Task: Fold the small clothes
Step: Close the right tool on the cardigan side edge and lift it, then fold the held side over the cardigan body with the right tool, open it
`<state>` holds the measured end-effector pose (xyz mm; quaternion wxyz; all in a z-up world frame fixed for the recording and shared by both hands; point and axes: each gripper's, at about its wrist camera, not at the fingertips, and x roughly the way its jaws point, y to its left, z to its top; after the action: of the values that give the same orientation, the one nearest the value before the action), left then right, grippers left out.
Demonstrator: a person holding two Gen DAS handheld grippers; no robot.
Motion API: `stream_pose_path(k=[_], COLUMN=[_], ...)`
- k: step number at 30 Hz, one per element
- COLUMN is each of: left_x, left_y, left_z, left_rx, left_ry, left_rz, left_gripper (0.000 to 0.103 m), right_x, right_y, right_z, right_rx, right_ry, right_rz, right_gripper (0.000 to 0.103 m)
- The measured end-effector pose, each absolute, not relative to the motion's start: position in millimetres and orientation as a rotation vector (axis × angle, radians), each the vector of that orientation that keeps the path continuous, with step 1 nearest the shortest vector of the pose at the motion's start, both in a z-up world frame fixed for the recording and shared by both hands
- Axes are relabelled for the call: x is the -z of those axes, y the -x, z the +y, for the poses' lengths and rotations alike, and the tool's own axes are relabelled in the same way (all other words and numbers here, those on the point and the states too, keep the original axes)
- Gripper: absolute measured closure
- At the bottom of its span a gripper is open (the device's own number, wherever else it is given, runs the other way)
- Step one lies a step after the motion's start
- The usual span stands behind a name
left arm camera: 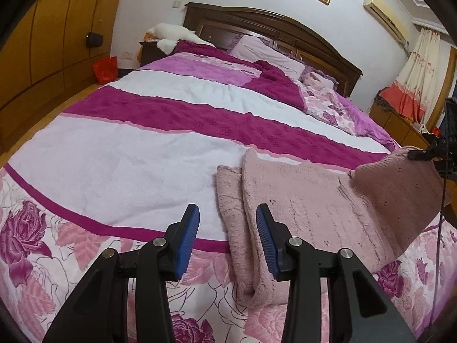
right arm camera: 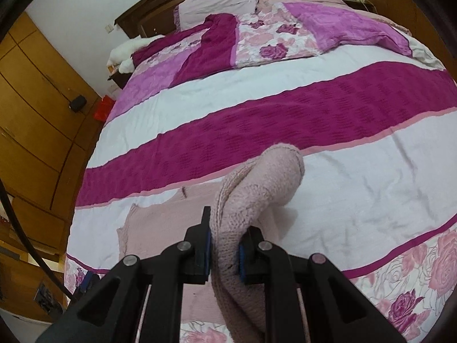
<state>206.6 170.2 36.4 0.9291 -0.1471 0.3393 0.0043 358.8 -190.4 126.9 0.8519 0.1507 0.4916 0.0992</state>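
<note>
Right gripper (right arm camera: 225, 245): clamped on pink sweater (left arm camera: 314, 200) edge; carry fold across evenly.
Left gripper (left arm camera: 228, 237): jaws apart, empty; steady near fold.

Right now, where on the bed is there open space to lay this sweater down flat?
The white band left of the pink sweater, between the magenta stripe and the floral border, lies bare. Crowded: the pillows and bunched blankets by the headboard.

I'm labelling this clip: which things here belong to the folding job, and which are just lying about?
Job:
- pink sweater
- right gripper, shut on the sweater
- left gripper, open, empty
- bed, the work surface

Lying about:
- pillow
- red bag
- black bag
- curtain
</note>
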Motion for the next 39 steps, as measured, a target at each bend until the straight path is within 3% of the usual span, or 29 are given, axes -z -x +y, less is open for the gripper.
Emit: stream_pose_path(k=[16,30,39], left_x=[-29,-11,-9], left_y=[-198,-186,-186], left_z=[191,215,212], left_rx=[-0.047,-0.092,-0.094], left_ry=[0.295,0.255,0.229], left_rz=[0.732,0.797,0.814], left_gripper=[0.086,0.086,0.086], right_x=[-122,-33,-38], right_y=[-352,-339,-331], right_z=[-68,86,95], right_rx=[-0.268,-0.329,-0.308], right_ry=[-0.169,0.013,0.017], right_rz=[1.053,1.128,1.062], right_gripper=[0.089,0.089,0.089])
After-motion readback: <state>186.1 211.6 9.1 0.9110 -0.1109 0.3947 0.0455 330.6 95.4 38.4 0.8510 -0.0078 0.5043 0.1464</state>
